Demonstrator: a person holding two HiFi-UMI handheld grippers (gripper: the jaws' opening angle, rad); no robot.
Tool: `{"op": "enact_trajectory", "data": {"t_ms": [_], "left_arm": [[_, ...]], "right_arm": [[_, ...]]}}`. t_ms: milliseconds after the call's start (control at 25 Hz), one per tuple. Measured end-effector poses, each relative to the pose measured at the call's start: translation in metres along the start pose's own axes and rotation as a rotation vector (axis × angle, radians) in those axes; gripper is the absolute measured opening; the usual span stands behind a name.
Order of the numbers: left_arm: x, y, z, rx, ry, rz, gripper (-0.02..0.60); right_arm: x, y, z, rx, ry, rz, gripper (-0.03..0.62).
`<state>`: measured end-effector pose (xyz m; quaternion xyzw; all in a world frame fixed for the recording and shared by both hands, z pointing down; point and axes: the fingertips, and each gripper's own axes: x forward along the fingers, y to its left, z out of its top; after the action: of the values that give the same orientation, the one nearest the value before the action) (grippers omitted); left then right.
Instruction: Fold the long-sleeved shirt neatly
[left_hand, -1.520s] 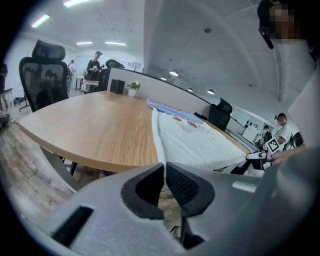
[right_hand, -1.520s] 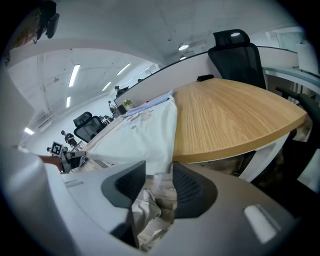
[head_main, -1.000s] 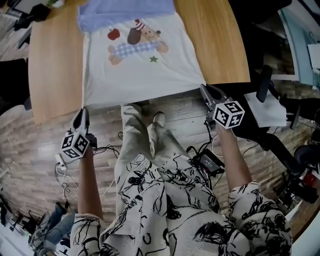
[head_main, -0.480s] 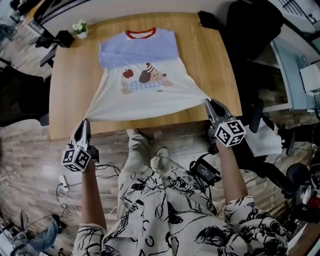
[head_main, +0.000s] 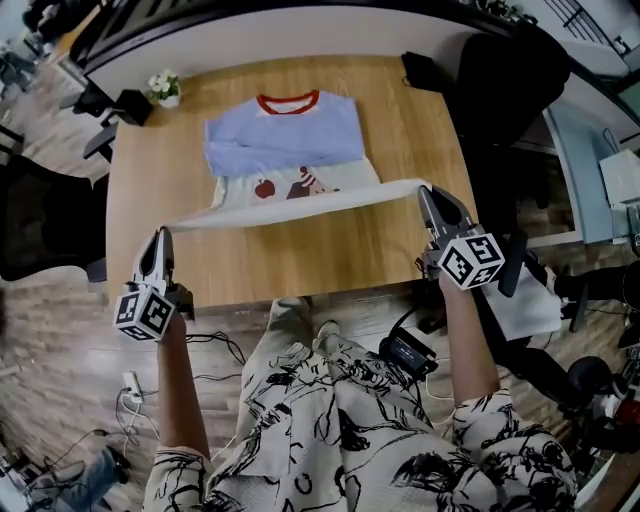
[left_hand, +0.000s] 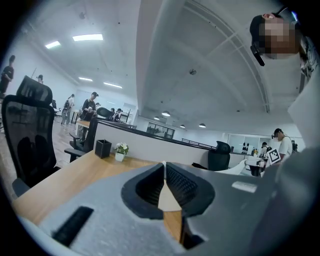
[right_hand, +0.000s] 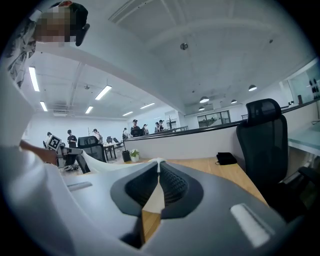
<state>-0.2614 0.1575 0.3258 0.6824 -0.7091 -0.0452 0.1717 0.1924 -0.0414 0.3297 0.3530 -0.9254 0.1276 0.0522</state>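
Head view: the long-sleeved shirt (head_main: 285, 135) lies on the wooden surface (head_main: 400, 150). Its long axis runs near to far, with the red collar (head_main: 288, 101) at the far end and the blue part across the upper body. Its white hem (head_main: 300, 202) is raised off the surface and pulled taut from left to right. The left tongs (head_main: 163, 236) pinch the hem's left corner and the right tongs (head_main: 427, 192) its right corner, so the shirt body lies beyond and between them.

Left gripper view: the left tongs (left_hand: 164, 170) are closed tight on a sliver of pale cloth (left_hand: 169, 199), and the surface stretches away beyond the tips.

Right gripper view: the right tongs (right_hand: 159, 172) are likewise clamped on white cloth (right_hand: 154, 199). The hem (right_hand: 107, 165) trails away to the left.
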Motion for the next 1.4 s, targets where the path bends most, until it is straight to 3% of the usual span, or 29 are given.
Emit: {"op": "enact_trajectory", "data": {"t_ms": [200,520,720,1040,1400], "left_arm": [[0.052,0.017,0.038,-0.072,-0.028,-0.050,0.018],[0.142,0.054,0.079,0.028,-0.005,-0.094,0.018],[0.198,0.074,0.092,0.051,-0.008,-0.111,0.018],[0.290,0.101,0.057,0.105,0.077,-0.063,0.018],[0.382,0.164,-0.032,0.196,0.307,0.072,0.018]], "right_arm": [[0.045,-0.016,0.036,-0.031,-0.014,-0.005,0.020],[0.120,-0.038,0.076,-0.068,-0.031,-0.059,0.020],[0.164,-0.059,0.091,-0.087,-0.028,-0.099,0.020],[0.247,-0.122,0.064,-0.048,0.071,-0.119,0.020],[0.363,-0.182,-0.038,-0.074,0.296,-0.120,0.020]]}}
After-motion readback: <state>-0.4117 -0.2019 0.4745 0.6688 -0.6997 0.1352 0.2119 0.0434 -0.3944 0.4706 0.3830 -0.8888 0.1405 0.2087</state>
